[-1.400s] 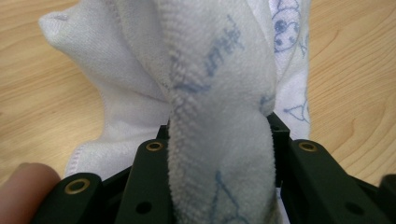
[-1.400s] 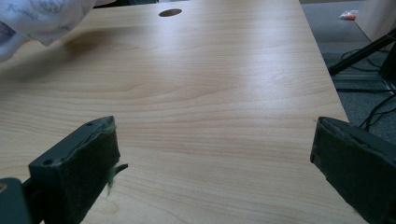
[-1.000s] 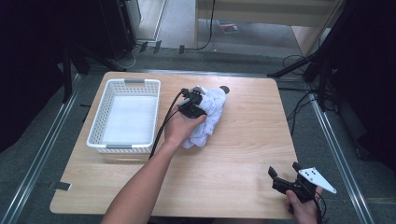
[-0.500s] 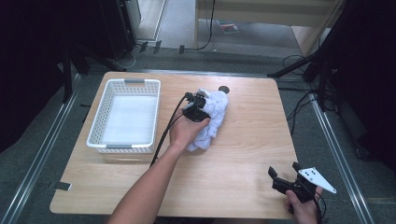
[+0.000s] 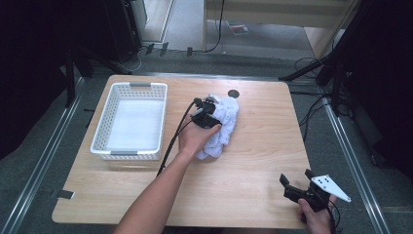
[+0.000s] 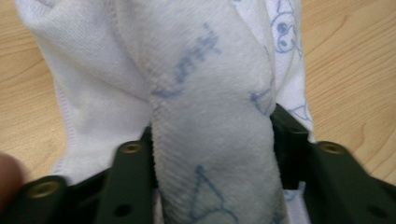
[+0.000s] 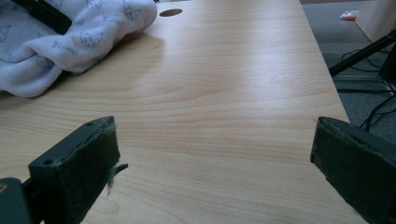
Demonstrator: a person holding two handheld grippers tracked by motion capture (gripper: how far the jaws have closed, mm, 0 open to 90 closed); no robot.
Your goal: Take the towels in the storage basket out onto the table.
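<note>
Left claw is clamping a fold of the white printed cloth on the desk; right claw is hovering, jaws apart, near the desk's front corner.

Wooden table, round hole near its far edge, grey floor

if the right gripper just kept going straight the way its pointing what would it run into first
Probably nothing soon: the right gripper, jaws wide open, looks along bare table toward the far edge. The white cloth lies off to the left of that line, though depth is hard to judge.
</note>
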